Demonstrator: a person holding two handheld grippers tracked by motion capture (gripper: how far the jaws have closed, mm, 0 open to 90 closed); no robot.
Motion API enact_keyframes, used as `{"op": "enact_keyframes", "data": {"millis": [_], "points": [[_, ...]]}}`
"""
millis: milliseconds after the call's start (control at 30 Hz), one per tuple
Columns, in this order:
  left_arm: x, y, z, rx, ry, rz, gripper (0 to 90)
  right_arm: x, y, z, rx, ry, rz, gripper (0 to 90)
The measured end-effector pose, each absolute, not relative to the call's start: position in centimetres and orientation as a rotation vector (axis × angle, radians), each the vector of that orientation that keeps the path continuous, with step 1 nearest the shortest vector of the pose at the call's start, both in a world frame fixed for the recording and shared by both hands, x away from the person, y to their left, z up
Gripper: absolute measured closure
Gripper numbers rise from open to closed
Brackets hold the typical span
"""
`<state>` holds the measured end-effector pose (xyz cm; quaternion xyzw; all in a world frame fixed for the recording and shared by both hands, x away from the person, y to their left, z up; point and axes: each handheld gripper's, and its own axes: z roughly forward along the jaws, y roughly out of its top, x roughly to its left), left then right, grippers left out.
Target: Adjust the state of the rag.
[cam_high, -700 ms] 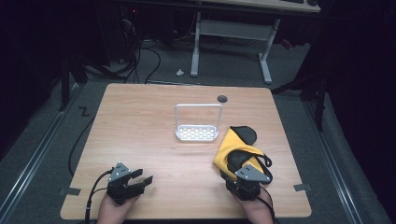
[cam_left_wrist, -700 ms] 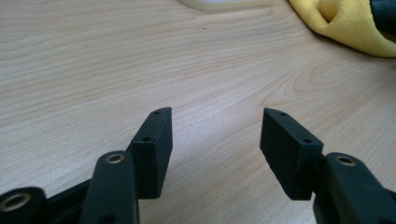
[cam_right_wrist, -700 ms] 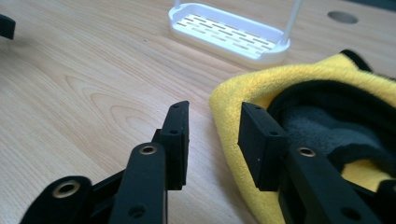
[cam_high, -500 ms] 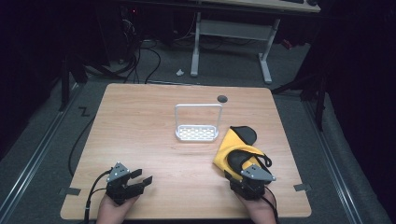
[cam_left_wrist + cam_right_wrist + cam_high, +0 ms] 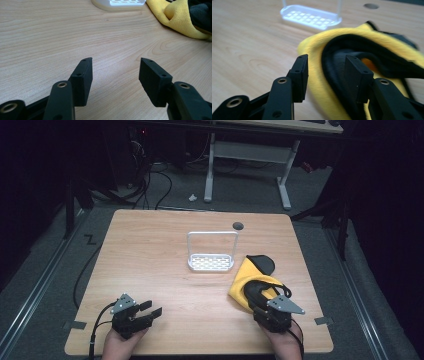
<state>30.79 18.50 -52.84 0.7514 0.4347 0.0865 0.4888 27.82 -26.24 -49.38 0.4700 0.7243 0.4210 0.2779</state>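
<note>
- Yellow cloth (image 5: 243, 279) with a black lining lies on the table (image 5: 150, 250) at the right, just in front of the white rack (image 5: 211, 262); its near end is hidden under my right gripper (image 5: 257, 296) in the high view.
- In the right gripper view the cloth (image 5: 352, 50) is blurred, and I see a fold between the jaws; I cannot tell whether the pads press on it.
- My left gripper (image 5: 115, 72) sits at the near left, jaws apart over bare wood, nothing between them.
- The rack's far end is cut off in the left gripper view.
- Against the earlier frames, the right gripper has pulled slightly nearer to me; the cloth and left gripper stay put.
</note>
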Motion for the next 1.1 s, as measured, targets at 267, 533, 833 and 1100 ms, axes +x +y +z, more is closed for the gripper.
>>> {"op": "enact_keyframes", "data": {"millis": [267,533,833,1100], "points": [[30.8,18.4,-52.8,1.831,1.031,0.201,46.7,28.1,-31.1,-49.3,1.417,1.789,1.043,74.8],[30.6,17.8,-52.7,1.846,0.988,0.226,47.3,30.3,-31.3,-51.3,1.476,1.922,0.872,90.0],[30.5,17.6,-52.5,1.841,0.993,0.198,47.2,30.4,-29.0,-52.6,1.404,2.071,0.862,90.0],[30.3,17.1,-52.6,1.855,0.992,0.194,44.4,29.4,-24.7,-52.6,1.243,2.213,0.912,90.0]]}}
